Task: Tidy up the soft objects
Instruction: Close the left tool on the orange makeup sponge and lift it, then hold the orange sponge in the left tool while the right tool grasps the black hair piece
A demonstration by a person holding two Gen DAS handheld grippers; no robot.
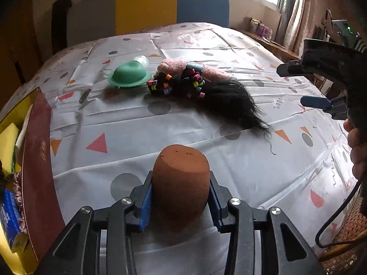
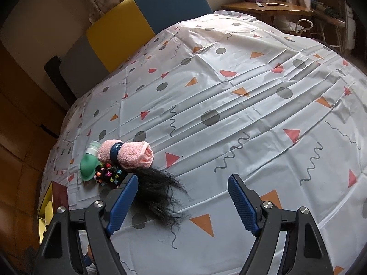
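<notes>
My left gripper [image 1: 181,197] is shut on a brown foam sponge [image 1: 181,181], held above the tablecloth near the front edge. Farther back lie a black hair piece [image 1: 229,98], a bundle of black hair ties with coloured beads [image 1: 176,84], a rolled pink towel with a dark band [image 1: 195,68] and a green silicone cap on a small bottle [image 1: 129,74]. My right gripper [image 2: 183,183] is open and empty, above the hair piece [image 2: 160,190]; it shows at the right of the left wrist view [image 1: 298,84]. The pink towel [image 2: 130,153] and green cap [image 2: 88,166] lie to its left.
An open yellow box with a red-brown lid [image 1: 34,160] stands at the left edge, holding a yellow sponge and a blue packet. A patterned cloth [image 2: 229,91] covers the table. A yellow and blue chair [image 1: 172,6] stands behind it. A wooden side table [image 2: 266,9] is at the far right.
</notes>
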